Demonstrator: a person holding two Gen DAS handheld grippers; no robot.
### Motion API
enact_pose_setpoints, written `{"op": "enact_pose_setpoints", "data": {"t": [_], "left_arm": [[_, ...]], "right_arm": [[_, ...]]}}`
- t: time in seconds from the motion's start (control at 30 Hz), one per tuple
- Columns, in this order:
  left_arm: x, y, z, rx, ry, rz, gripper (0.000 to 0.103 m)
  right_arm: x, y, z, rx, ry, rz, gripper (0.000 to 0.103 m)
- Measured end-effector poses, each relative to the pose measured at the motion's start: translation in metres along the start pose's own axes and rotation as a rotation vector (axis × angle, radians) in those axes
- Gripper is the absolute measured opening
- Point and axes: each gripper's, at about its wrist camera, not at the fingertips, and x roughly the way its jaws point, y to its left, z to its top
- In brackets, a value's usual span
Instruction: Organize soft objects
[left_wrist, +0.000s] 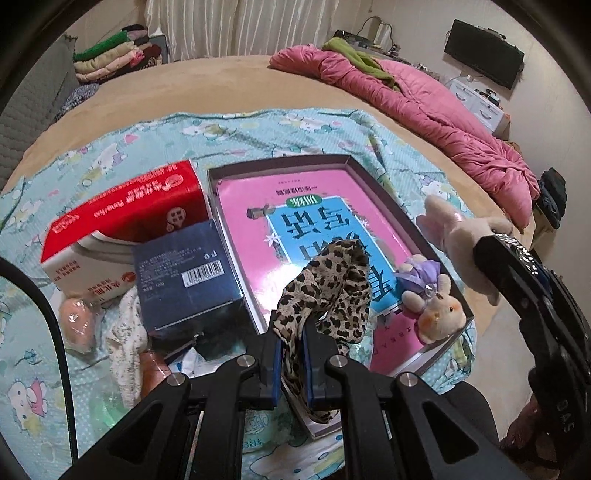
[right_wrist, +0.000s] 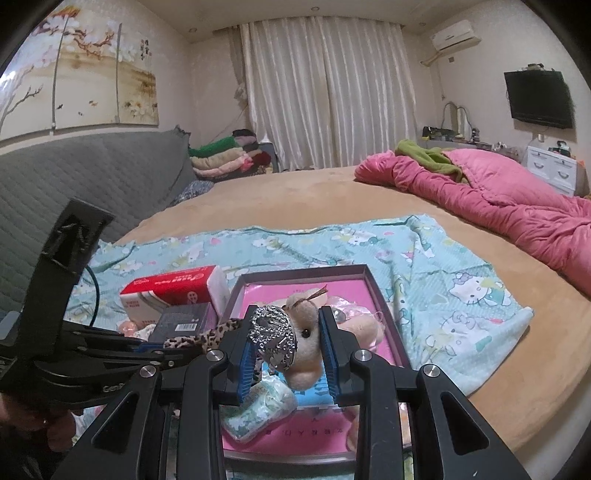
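My left gripper (left_wrist: 293, 345) is shut on a leopard-print cloth (left_wrist: 332, 291), held over the near edge of an open box tray (left_wrist: 236, 243) with a pink and blue book (left_wrist: 314, 229) inside. A small plush rabbit with a purple bow (left_wrist: 436, 306) lies in the tray's near right corner. My right gripper (right_wrist: 288, 350) is shut on a beige plush toy (right_wrist: 306, 343) with a rhinestone crown (right_wrist: 273, 332), above the tray (right_wrist: 380, 291). In the left wrist view that toy (left_wrist: 458, 229) hangs at the tray's right side. The left gripper and cloth (right_wrist: 210, 336) show at the left in the right wrist view.
A red tissue pack (left_wrist: 122, 221) and a dark blue box (left_wrist: 184, 280) sit left of the tray on a Hello Kitty blanket (left_wrist: 258, 129). Small soft items (left_wrist: 77, 321) lie beside them. A wrapped pack (right_wrist: 262, 410) lies in the tray. A pink quilt (left_wrist: 424, 118) lies far right.
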Motion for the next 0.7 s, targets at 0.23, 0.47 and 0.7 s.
{"op": "enact_pose_setpoints", "data": {"t": [0.23,0.47,0.7], "left_arm": [[0.013,-0.003,-0.002,0.011,0.021,0.000,0.009],[0.020,-0.004,-0.002,0.013,0.027,0.002,0.009],[0.023,-0.005,-0.002,0.015,0.031,0.000,0.009]], "right_arm": [[0.008,0.000,-0.006,-0.012,0.026,0.012,0.032],[0.019,0.000,-0.015,-0.004,0.071,0.047,0.032],[0.032,0.003,-0.022,-0.024,0.133,0.059,0.032]]}}
